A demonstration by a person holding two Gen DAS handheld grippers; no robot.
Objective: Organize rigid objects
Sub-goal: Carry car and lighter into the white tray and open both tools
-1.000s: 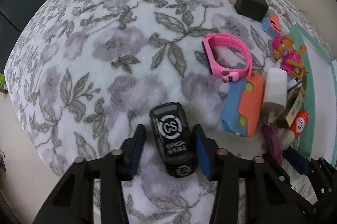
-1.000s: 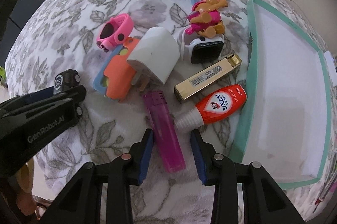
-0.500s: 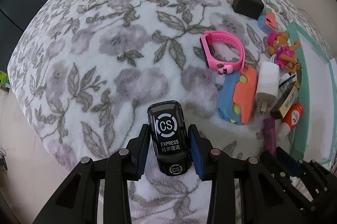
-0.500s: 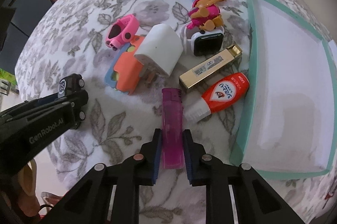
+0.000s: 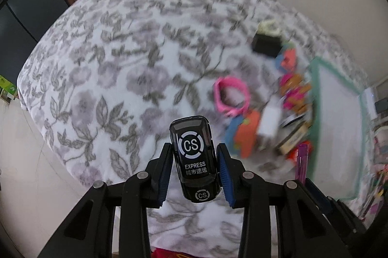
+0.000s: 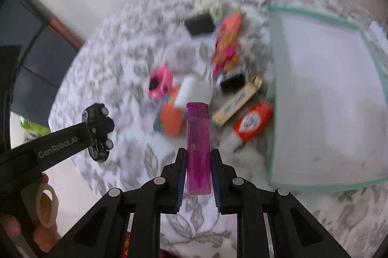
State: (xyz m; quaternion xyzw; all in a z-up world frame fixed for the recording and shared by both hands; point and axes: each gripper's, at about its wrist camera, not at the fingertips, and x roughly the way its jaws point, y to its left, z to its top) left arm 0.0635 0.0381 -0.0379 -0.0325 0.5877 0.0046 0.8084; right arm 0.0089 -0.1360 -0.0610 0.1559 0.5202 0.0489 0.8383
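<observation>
Floral grey-and-white fleece bed cover (image 5: 101, 68) is carrying the clutter beside the white, teal-rimmed rectangular tray (image 6: 325, 97), judged the sorting destination. Black glossy toy car marked "CS EXPRESS" (image 5: 194, 158) is being clamped by the left hand-held gripper (image 5: 195, 173); translucent purple plastic lighter (image 6: 197, 148) is being pinched by the right hand-held gripper (image 6: 198, 175). Both, resting on the cover a second ago, are now being lifted clear.

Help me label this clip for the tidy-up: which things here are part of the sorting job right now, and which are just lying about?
In hand now:
- black toy car, shut in the left gripper
- purple lighter, shut in the right gripper
- green-rimmed tray, probably the destination

Lying about:
- pink watch band
- white charger
- gold box
- red tube
</observation>
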